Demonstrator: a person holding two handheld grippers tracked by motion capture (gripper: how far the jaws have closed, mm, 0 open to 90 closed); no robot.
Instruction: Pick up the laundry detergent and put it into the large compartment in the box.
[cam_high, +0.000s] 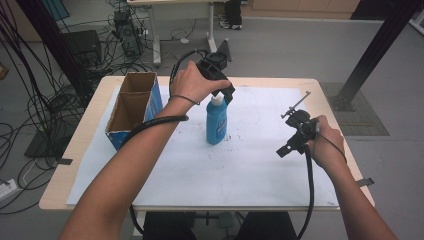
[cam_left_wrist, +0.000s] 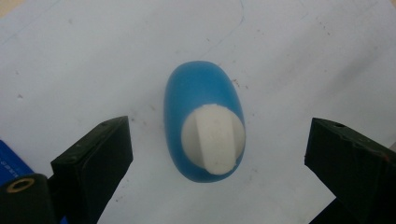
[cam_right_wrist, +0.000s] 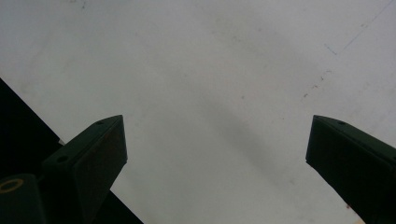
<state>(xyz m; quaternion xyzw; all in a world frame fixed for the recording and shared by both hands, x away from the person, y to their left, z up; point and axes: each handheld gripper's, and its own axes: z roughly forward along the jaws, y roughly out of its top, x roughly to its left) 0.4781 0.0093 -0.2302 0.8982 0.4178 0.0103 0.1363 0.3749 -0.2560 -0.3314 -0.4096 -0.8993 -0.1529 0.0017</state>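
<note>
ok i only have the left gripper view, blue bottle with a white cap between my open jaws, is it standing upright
Observer: Yes, the blue plastic bottle stands upright on the white sheet, with the left gripper right above its white cap.
Operator: anything close to it
Observer: An open blue cardboard box stands apart from it, near the table's left edge.
Operator: and my other gripper
Observer: The right gripper is open, over bare sheet.

upright blue bottle (cam_high: 216, 122), white cap, mid-table
</note>
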